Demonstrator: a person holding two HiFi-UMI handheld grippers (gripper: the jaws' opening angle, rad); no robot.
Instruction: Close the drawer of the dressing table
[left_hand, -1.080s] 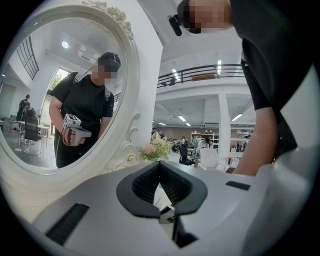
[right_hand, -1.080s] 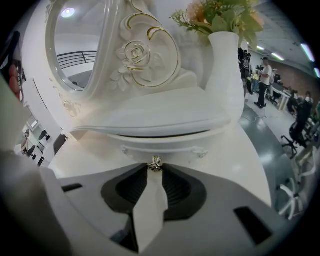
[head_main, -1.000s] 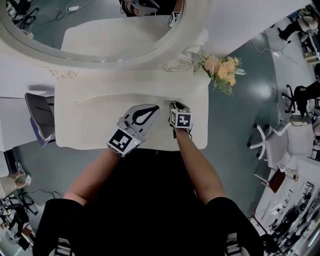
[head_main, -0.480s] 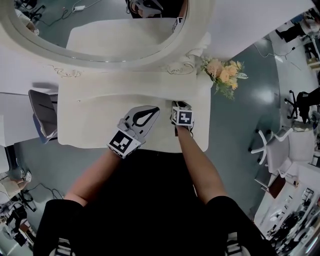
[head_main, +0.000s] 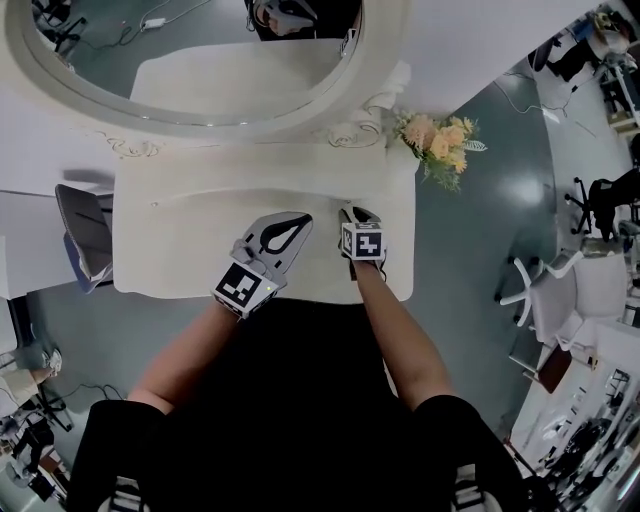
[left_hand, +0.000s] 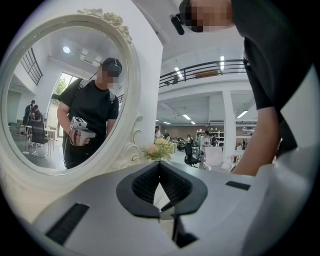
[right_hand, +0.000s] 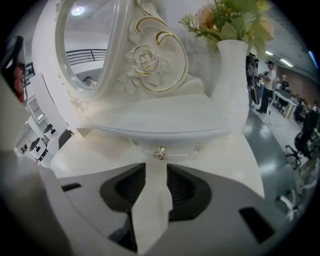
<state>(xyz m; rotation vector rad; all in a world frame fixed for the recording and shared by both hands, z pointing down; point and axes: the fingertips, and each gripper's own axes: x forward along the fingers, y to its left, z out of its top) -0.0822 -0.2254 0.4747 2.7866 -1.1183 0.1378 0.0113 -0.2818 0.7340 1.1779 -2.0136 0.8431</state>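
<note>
**Dressing table seen from above.** The dressing table (head_main: 150, 250) is being shown with its oval mirror (head_main: 100, 50) at the back and a white vase of flowers (right_hand: 231, 75) standing at the person's right-hand corner. The right gripper (right_hand: 156, 169) is being pointed steeply down at the drawer (right_hand: 177, 148). The drawer is lying under the edge of the raised shelf, and its front is appearing flush or very nearly so; whether it is fully seated cannot be told. The small metal knob (right_hand: 160, 153) is being framed just beyond the jaw tips, clear of both pads. These jaws are standing apart, having just been opening, and nothing is being held between them. The left gripper (left_hand: 160, 164) is being held level beside the right one, its jaws brought together at the tips on nothing. The closing is being judged as done or nearly done. Two risks are being judged:
- A pad could be hooked behind the knob as the gripper is being drawn away, dragging the drawer out again.
- A wide swing to the right could topple the vase
</note>
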